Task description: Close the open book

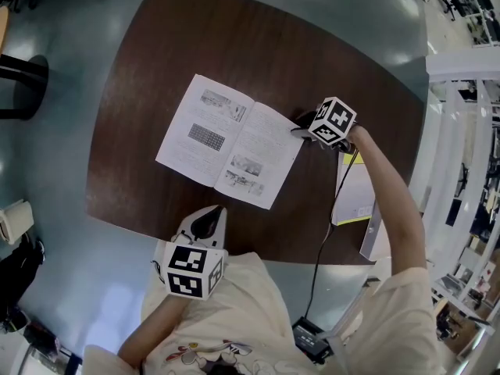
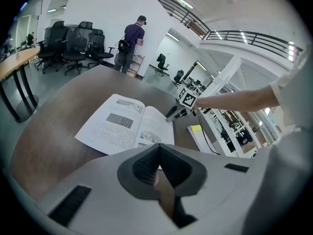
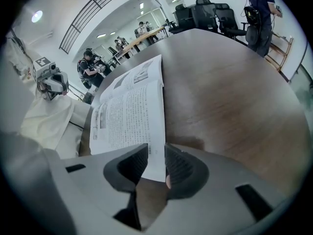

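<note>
A dark brown wooden tabletop with rounded corners stands on a glossy grey-blue floor in a big, bright office hall. In the left gripper view, black office chairs are lined up at the upper left, a person in dark clothes stands beside them, and a railed balcony curves across the upper right.

The open white book, with printed text and small pictures, lies flat in the middle of the tabletop, both pages facing up.

The right arm in a cream sleeve reaches from the lower right of the head view up to the book's right edge. The right claw is tilted down at the page corner there. In the right gripper view its claw stands partly apart, with the corner of the right-hand page between the pads and a gap on either side.

The left claw sits at the lower middle of the head view, by the tabletop's near edge and apart from the book. In its own view the left claw is closed tight with nothing in it.

A yellow-and-white booklet lies at the tabletop's right edge, near the right arm. A black cable drops from the right claw to a small black box on the floor.
</note>
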A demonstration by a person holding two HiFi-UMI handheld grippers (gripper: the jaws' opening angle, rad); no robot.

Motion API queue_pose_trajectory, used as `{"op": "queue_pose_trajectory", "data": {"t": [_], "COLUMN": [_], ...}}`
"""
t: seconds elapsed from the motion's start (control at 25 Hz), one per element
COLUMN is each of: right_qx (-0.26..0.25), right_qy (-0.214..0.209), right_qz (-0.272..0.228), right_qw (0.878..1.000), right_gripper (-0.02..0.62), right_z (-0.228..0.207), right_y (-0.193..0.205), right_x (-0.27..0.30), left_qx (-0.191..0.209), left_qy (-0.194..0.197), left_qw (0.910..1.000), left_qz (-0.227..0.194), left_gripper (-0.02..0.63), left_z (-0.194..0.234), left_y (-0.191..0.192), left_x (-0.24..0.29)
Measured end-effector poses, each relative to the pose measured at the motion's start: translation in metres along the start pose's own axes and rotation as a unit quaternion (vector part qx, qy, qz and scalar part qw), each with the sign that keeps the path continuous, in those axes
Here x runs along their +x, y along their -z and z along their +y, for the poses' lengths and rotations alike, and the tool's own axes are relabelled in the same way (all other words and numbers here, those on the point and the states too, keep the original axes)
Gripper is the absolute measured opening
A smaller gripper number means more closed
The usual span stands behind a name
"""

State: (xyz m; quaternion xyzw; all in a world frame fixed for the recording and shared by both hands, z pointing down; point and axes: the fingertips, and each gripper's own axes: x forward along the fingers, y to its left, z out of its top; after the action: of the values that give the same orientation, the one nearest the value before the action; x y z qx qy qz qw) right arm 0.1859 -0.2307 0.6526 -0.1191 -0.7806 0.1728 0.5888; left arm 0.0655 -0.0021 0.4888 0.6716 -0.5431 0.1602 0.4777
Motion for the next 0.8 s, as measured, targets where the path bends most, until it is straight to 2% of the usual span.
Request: {"op": "queue_pose_trajectory", "data": {"t": [0.28, 0.56, 0.8], "right_qx": [-0.019, -0.009, -0.015], "right_qy": [0.016, 0.022, 0.02], "right_qz": [0.002, -0.018, -0.022], "right_qw": [1.0, 1.0, 0.999], "right_gripper": [0.083, 0.047, 0.043], "right_z": [0.001, 0.01, 0.024], "right_y": [0.0, -0.008, -0.025], "right_x": [-0.006, -0.032, -0.055], "left_qx": [0.002, 0.004, 0.003], "left_qy": [0.009, 0.019, 0.031], "left_qw": [0.9997, 0.9997, 0.9995], "left_qz": [0.022, 0.013, 0.0], "left_gripper": [0.006, 0.006, 0.006], "left_z": [-0.009, -0.017, -0.024], "left_y": [0.002, -0.004, -0.008], "left_x": [0.023, 0.025, 0.021]}}
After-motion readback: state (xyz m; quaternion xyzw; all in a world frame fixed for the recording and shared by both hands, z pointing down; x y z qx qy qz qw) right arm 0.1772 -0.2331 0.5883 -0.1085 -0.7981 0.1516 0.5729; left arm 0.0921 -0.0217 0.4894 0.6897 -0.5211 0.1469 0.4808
